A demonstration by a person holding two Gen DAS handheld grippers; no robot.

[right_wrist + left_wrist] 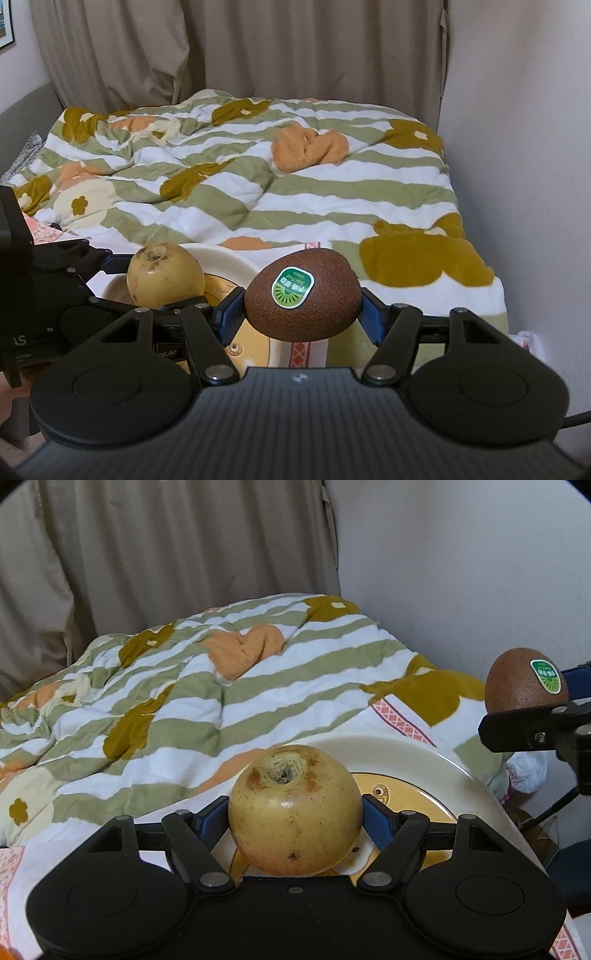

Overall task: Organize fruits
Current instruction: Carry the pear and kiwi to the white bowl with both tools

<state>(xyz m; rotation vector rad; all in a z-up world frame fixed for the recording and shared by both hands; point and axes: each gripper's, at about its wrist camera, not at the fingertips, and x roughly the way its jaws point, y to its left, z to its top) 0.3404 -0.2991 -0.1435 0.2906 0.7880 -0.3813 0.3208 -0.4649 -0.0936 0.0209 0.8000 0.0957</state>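
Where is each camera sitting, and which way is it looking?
Left wrist view: sits on the left gripper, looking along its fingers at the yellow apple it holds over the plate; the bed quilt lies beyond, and the right gripper shows at the right edge.
Right wrist view: sits on the right gripper, looking at the kiwi it holds; the left gripper shows at the left.
Both share the apple, kiwi, plate, quilt and curtain.

a home bedroom: rumpled flowered quilt (258, 177) on a bed, beige curtains (221, 48) behind.
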